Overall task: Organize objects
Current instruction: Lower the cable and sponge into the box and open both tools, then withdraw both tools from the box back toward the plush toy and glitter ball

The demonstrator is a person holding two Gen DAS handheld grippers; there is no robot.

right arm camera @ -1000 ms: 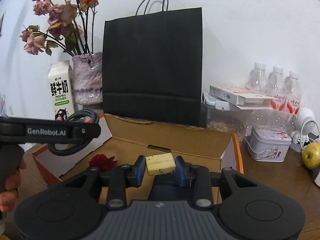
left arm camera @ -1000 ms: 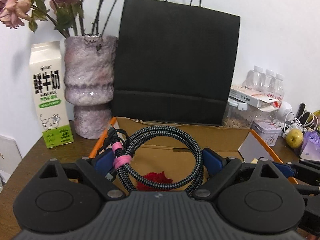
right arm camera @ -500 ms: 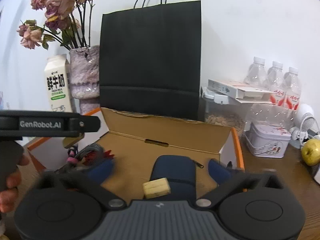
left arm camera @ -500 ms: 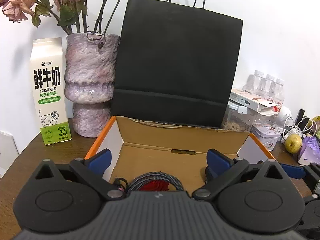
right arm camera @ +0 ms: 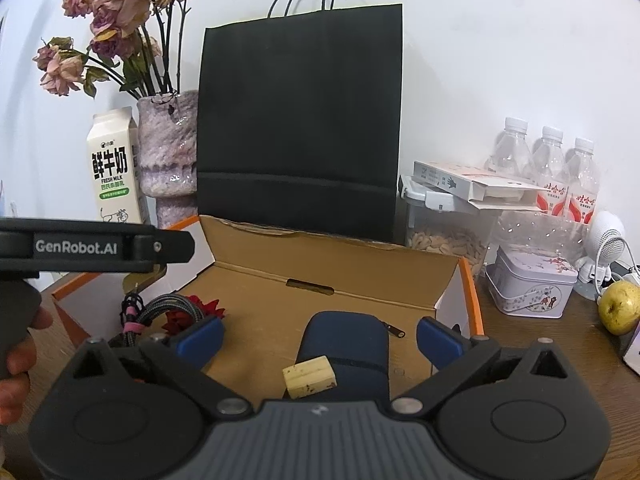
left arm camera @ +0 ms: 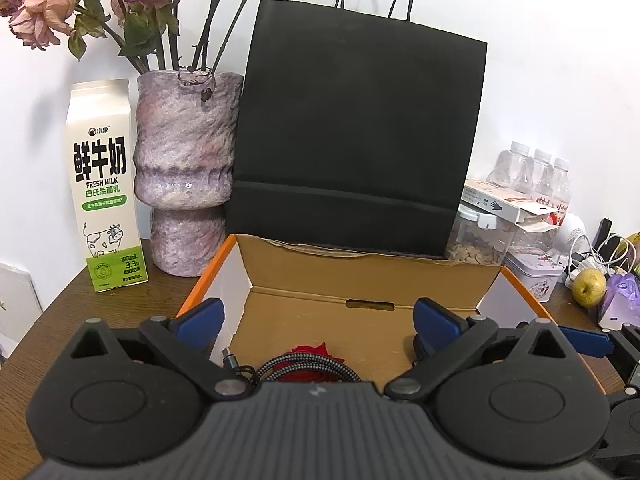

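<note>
Cardboard box (right arm camera: 360, 276) sits open on the counter (left arm camera: 120, 300) and already holds a fair bit: a coiled braided cable (right arm camera: 160, 312) bound with a pink tie lies at its left side over a red flower (right arm camera: 200, 312), and a pale cork block (right arm camera: 309, 376) rests against a dark blue zip pouch (right arm camera: 344, 340) nearer the middle. Both tools hover over the box with nothing in them; the left gripper (left arm camera: 318, 320) has its jaws spread wide, and the right gripper (right arm camera: 318, 334) has just been opening its jaws, the cork lying free below. Sorting looks well advanced to me, though whether the apple (right arm camera: 620, 306) or tin (right arm camera: 532, 288) outside should follow, I cannot tell.
</note>
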